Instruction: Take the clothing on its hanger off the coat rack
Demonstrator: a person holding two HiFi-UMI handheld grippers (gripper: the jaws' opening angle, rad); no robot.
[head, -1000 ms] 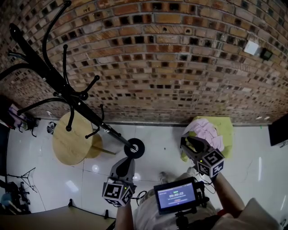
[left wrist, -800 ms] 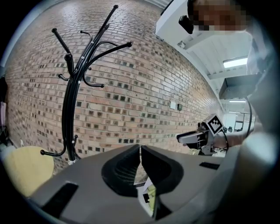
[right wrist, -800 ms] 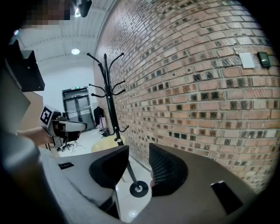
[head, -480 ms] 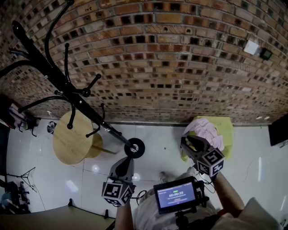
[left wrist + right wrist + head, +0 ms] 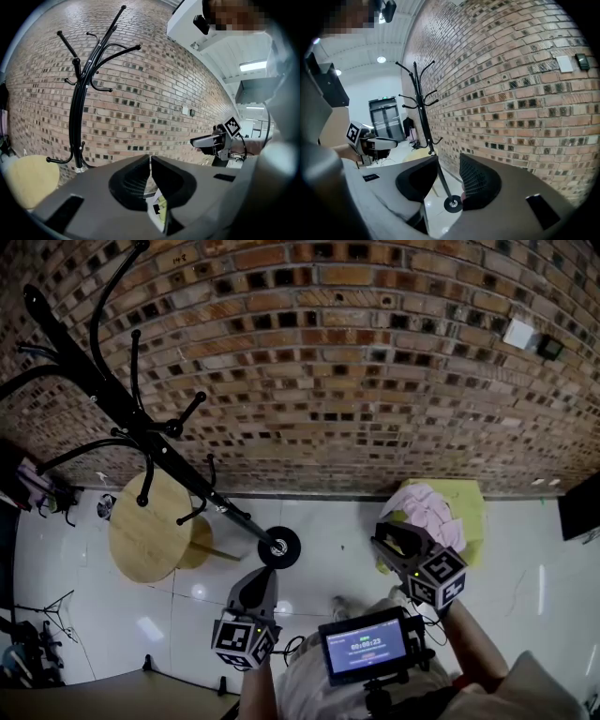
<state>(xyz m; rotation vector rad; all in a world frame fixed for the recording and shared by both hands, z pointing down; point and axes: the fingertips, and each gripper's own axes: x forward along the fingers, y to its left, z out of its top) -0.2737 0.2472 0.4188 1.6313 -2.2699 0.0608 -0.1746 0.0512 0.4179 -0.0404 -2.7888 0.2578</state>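
Nearest the person, a small screen (image 5: 366, 645) sits at chest height. At 11 o'clock from it the left gripper (image 5: 264, 572) points ahead with its jaws clenched, only a hairline slit between them and nothing held. At 1 o'clock the right gripper (image 5: 386, 538) has its jaws released, standing moderately apart and empty; only the floor and the far pole show through the gap.

Just past the left gripper, at 12 o'clock, the coat rack (image 5: 74, 122) stands upright on its round base (image 5: 279, 547). Its long axis is vertical, its curved hooks spread outward, and every hook in view is bare. A round wooden table (image 5: 141, 535) stands at 10 o'clock, right beside the pole.

The pink clothing (image 5: 427, 507) lies bunched on a yellow-green seat (image 5: 472, 512) at 1 o'clock, just beyond the right gripper and well apart from the rack. It shows no clear long axis, and I cannot make out the hanger. The brick wall (image 5: 356, 381) closes off the far side.
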